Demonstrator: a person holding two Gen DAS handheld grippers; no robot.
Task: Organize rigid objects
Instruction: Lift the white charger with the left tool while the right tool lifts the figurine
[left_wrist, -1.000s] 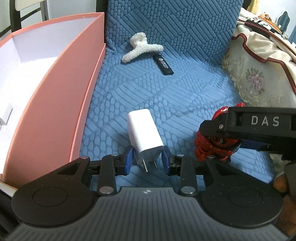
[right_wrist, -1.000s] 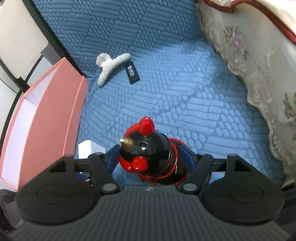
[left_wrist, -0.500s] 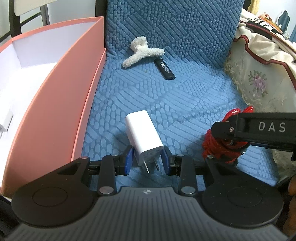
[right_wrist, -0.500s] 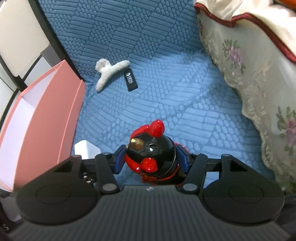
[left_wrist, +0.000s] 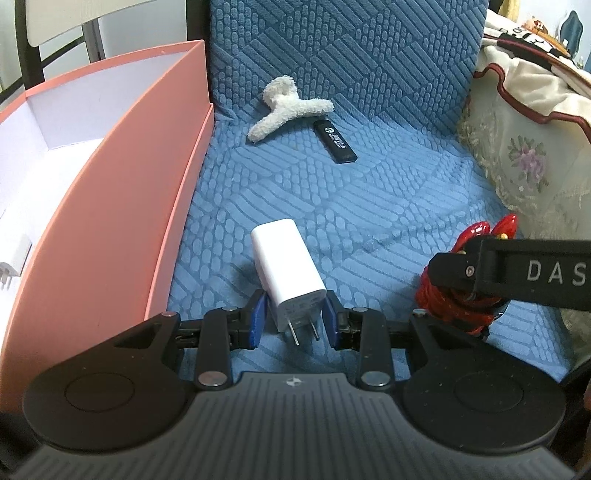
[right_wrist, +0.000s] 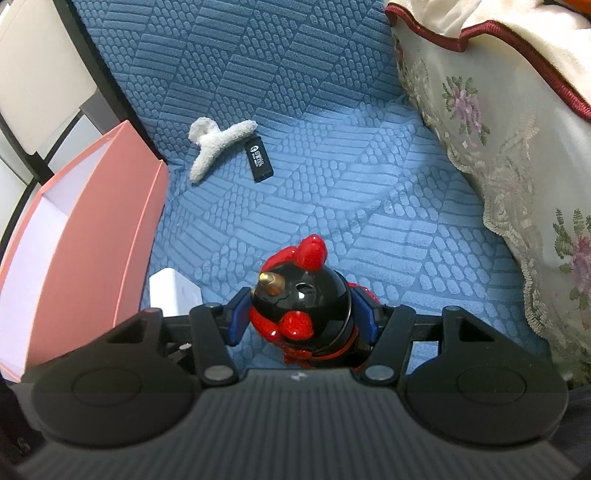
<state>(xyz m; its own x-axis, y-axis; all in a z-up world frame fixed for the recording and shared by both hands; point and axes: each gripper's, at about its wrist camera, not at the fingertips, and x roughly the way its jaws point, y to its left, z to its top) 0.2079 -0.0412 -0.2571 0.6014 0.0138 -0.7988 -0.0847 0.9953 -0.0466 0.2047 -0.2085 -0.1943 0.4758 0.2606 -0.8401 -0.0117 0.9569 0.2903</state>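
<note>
Both grippers have risen off the blue quilted cushion (left_wrist: 388, 192) since a second ago. From the left wrist, the left gripper (left_wrist: 294, 316) clamps the smooth white charger (left_wrist: 286, 266) near its prongs; swing it level over the pink box (left_wrist: 110, 229), whose wall stands close. From the right wrist, the right gripper (right_wrist: 301, 319) grips the glossy, rounded black-and-red chicken figurine (right_wrist: 303, 306); hold it firmly, since it looks slippery.

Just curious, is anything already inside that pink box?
One small white plug lies against the near wall inside the pink box. The rest of the visible floor looks bare, but the box's tall side hides the near part.
</note>
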